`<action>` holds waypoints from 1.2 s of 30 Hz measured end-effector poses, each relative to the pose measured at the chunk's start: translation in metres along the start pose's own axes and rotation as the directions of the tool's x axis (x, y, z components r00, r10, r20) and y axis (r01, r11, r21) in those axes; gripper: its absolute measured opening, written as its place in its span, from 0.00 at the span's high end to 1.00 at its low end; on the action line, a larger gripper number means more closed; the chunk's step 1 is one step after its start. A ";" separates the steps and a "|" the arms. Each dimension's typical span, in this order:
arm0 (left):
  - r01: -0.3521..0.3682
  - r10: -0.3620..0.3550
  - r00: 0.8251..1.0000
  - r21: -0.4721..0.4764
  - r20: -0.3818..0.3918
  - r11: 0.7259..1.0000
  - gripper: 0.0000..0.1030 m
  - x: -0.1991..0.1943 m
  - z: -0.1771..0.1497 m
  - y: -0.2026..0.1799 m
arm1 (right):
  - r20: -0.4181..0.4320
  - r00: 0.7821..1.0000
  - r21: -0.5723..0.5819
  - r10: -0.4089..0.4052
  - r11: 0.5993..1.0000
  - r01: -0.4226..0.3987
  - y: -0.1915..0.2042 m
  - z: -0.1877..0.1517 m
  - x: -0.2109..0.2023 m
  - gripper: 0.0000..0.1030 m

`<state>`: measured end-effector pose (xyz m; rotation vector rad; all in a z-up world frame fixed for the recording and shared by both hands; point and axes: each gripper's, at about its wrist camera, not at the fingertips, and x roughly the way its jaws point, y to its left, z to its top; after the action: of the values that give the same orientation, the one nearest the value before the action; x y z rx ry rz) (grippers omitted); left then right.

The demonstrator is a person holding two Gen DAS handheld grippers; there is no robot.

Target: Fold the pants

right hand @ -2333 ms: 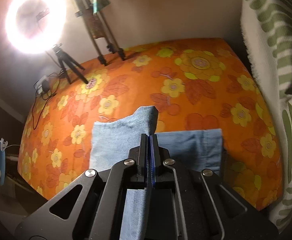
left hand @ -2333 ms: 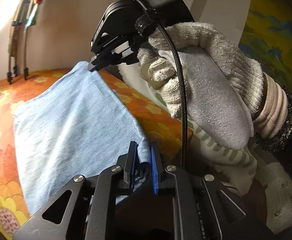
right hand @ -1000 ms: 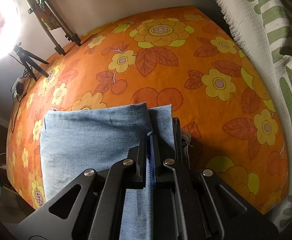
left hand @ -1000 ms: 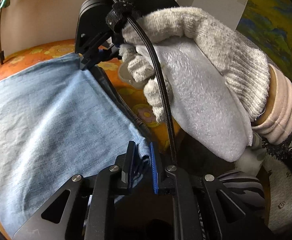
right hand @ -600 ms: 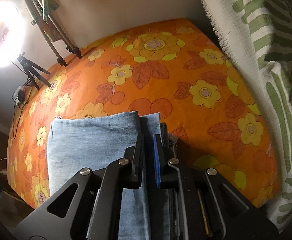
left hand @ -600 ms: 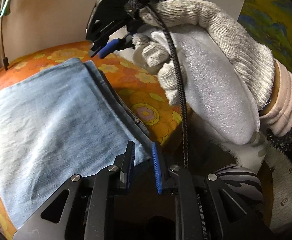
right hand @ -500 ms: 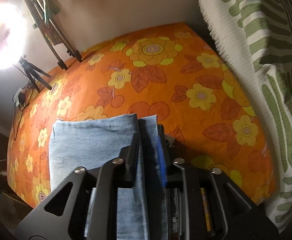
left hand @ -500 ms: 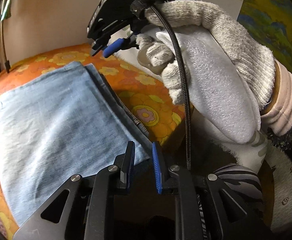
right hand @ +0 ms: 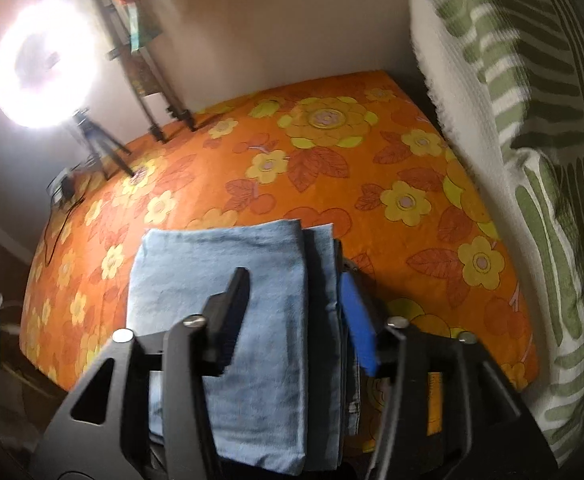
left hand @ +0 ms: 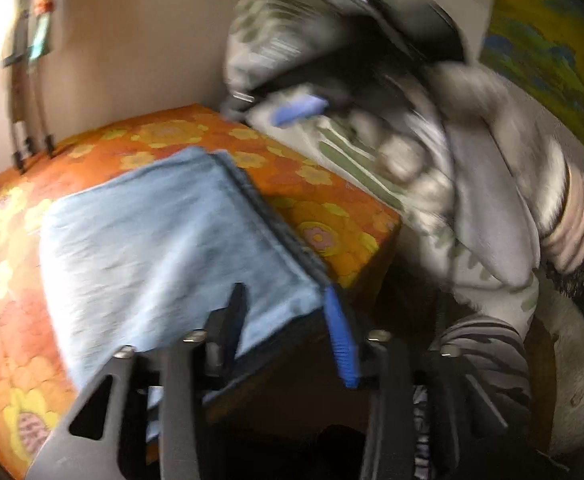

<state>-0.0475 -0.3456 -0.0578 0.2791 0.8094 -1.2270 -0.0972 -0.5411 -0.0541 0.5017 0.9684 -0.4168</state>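
1. Both claws have let go since the earlier frames: the left claw (left hand: 288, 320) and right claw (right hand: 296, 304) have just been opening and now stand apart, pressing on nothing.
2. Folded pants (right hand: 228, 300) lie at lower centre of the right wrist view, on the orange flowered bed cover (right hand: 332, 168), near its edge.
3. Risk: a rising finger may snag the top layer and undo the fold.
4. No legible writing or brand appears; the left view is blurred.

No readable text, label or number on anything
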 end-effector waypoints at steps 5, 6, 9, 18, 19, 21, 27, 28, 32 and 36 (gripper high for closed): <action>-0.075 0.076 0.997 -0.101 0.002 0.992 0.50 -0.018 0.008 0.051 | 0.013 0.999 -0.051 0.035 0.998 -0.035 -0.005 -0.013 0.000 0.22; -0.085 0.085 0.996 -0.122 -0.001 0.989 0.50 -0.020 0.009 0.061 | 0.019 0.999 -0.054 0.042 0.998 -0.041 -0.006 -0.015 0.000 0.18; -0.096 0.095 0.995 -0.187 -0.016 0.978 0.49 -0.021 0.012 0.091 | 0.003 0.999 -0.051 0.054 0.997 -0.054 -0.012 -0.021 0.010 0.18; -0.104 0.068 0.992 -0.367 -0.110 0.924 0.43 0.016 0.011 0.164 | -0.051 0.991 0.007 0.125 0.992 -0.125 -0.039 -0.031 0.058 0.06; -0.104 0.063 0.991 -0.383 -0.117 0.918 0.43 0.019 0.010 0.169 | -0.050 0.990 0.006 0.130 0.992 -0.130 -0.041 -0.033 0.062 0.06; -0.101 0.050 0.990 -0.412 -0.132 0.905 0.43 0.030 0.008 0.180 | -0.065 0.987 0.008 0.145 0.989 -0.145 -0.043 -0.036 0.073 0.06; -0.094 0.035 0.989 -0.430 -0.144 0.898 0.43 0.043 0.006 0.196 | -0.085 0.979 0.002 0.183 0.983 -0.184 -0.047 -0.040 0.099 0.06; -0.093 0.033 0.989 -0.434 -0.144 0.896 0.43 0.043 0.005 0.197 | -0.081 0.979 0.007 0.185 0.983 -0.185 -0.048 -0.040 0.102 0.06; -0.085 0.020 0.988 -0.443 -0.150 0.892 0.43 0.048 0.005 0.204 | -0.080 0.975 0.024 0.208 0.978 -0.207 -0.052 -0.039 0.111 0.06; -0.070 -0.001 0.988 -0.448 -0.155 0.891 0.43 0.053 0.004 0.207 | -0.085 0.965 0.028 0.250 0.968 -0.248 -0.052 -0.040 0.119 0.06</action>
<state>0.1482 -0.3151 -0.1373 0.0037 1.1919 -0.9556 -0.0927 -0.5735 -0.1863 0.6533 0.9727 -0.1775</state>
